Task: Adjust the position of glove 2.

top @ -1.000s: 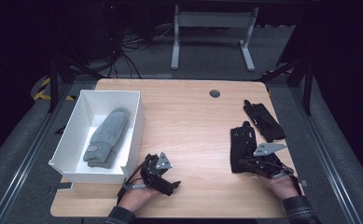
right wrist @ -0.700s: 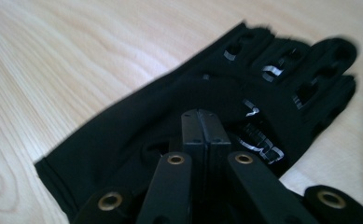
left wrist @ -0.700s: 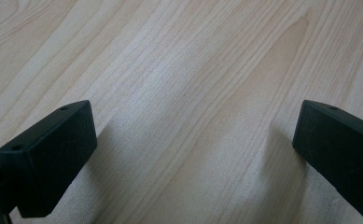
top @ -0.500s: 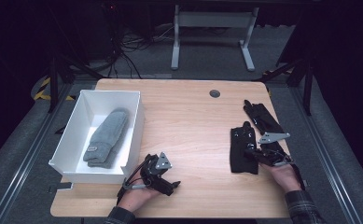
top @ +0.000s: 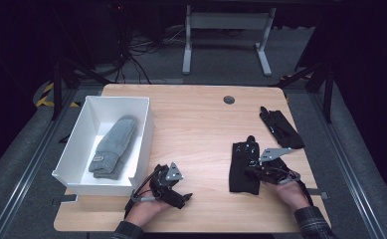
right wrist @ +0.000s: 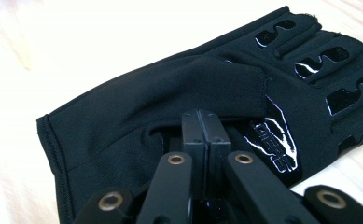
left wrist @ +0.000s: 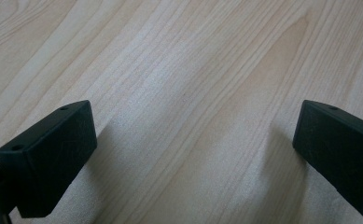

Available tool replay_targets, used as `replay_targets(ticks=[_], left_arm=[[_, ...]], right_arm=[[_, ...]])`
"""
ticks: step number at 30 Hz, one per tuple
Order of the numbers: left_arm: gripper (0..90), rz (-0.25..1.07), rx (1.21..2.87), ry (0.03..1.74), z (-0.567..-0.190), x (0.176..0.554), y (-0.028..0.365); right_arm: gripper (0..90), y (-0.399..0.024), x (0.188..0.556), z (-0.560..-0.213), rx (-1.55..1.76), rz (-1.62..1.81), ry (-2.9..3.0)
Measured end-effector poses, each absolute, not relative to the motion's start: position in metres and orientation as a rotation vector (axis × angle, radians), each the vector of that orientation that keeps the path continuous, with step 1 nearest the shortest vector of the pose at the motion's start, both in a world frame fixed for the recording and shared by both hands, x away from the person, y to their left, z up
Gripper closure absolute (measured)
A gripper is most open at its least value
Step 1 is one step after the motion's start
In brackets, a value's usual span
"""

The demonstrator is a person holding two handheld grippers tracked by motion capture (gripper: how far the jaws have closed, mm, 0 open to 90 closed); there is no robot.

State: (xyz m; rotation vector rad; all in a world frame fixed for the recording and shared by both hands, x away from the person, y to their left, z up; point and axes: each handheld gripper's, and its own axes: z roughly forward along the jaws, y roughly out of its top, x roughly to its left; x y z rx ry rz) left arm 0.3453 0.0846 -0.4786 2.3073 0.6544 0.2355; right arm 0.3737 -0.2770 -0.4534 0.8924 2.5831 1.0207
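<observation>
Pinching step: right gripper (right wrist: 206,122) clenched on black glove (right wrist: 179,88) fabric; left gripper (left wrist: 193,154) released over bare counter (left wrist: 179,70). Next, likely: lift toward white box (top: 140,130).

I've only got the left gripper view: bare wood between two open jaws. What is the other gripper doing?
Observer: The right gripper is shut, its jaws pressed together on the near black glove.
Operator: Has it pinched fabric?
Observer: A fold of the glove bunches around the jaw tips; whether cloth is caught between them I cannot tell.
Operator: Where does the glove lie?
Observer: On the table's right half, with a second black glove lying farther back.
Operator: Anything on my side?
Observer: A white box beside the left gripper, holding a grey mitten.
</observation>
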Motion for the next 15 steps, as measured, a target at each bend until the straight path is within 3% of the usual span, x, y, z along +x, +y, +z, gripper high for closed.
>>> replay_targets(ticks=[15], left_arm=[[0.0,0.234,2.306,0.657,-0.479,0.345,0.085]], right_arm=[[90.0,-0.215,0.359,-0.457,0.757,1.065,2.654]])
